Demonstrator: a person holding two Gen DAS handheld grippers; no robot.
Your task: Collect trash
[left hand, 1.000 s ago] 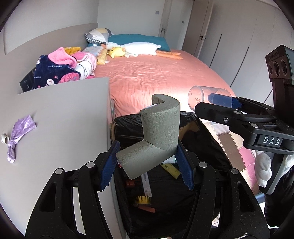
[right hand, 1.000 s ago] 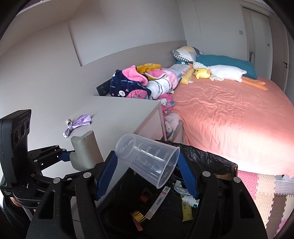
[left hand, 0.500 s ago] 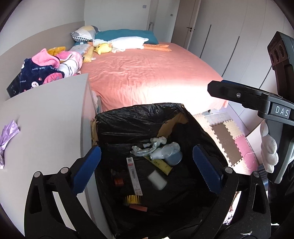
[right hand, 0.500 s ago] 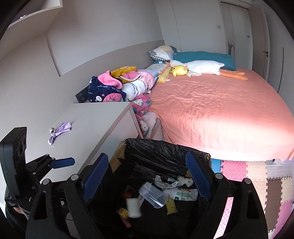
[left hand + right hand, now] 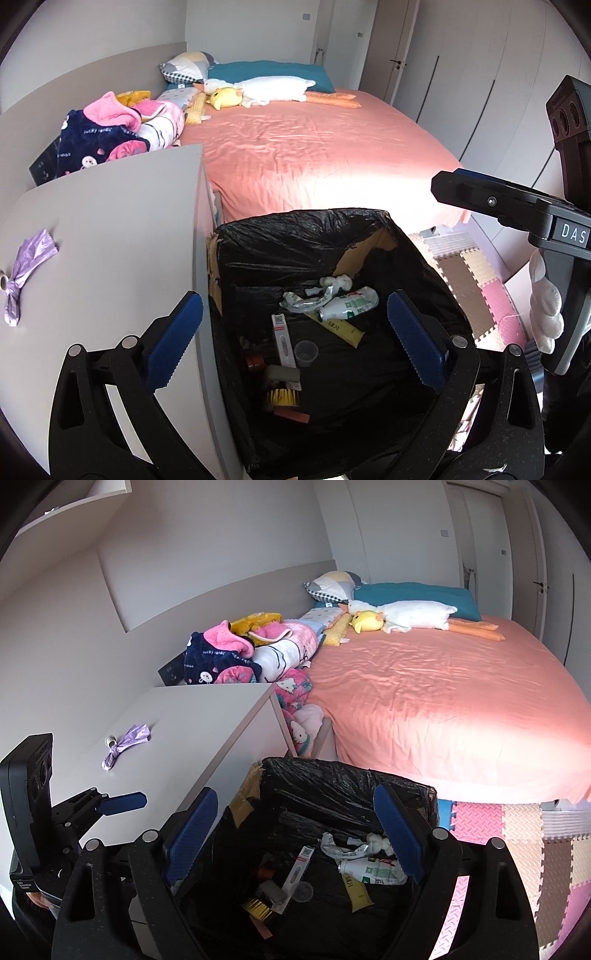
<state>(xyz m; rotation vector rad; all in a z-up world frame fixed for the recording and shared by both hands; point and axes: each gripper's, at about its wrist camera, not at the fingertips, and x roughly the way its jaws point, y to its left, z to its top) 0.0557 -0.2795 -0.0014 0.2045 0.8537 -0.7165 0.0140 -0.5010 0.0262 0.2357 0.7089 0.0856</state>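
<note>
Both grippers have let go since the earlier frames: the grey foam corner guard [image 5: 282, 373] that sat in the left gripper [image 5: 295, 341] and the clear measuring cup [image 5: 306, 353] that sat in the right gripper [image 5: 291, 834] now lie at the bottom of the trash bin [image 5: 295, 240], among a squashed bottle [image 5: 351, 304], a yellow tube [image 5: 341, 329] and a test-strip box [image 5: 282, 339]. Left jaws spread as wide as they go, nothing between the pads. Right jaws wide apart, likewise empty. Both hang over the bin mouth, lower centre of each view.

Remaining candidate: purple wrapper [image 5: 26, 275] on the grey surface [image 5: 110, 240], far left of the left view, well apart from either gripper; a small white cap-like piece [image 5: 110, 741] lies touching its end.

Risks, as judged:
- Wrapper is thin and flat; pads may skate over it or push it along the surface instead of pinching it. The knotted end looks like the better grab point
- Small white piece could roll off the surface if nudged
- Bin liner [image 5: 332, 775] is loose at the rim, with cardboard [image 5: 369, 251] showing through a tear; a low swing of either gripper could snag it
- Grippers are close together; crossing toward the surface risks a knock

Clothing pile [image 5: 236, 657] and bed [image 5: 424, 701] stand beyond, upper frame; neither blocks the reach
</note>
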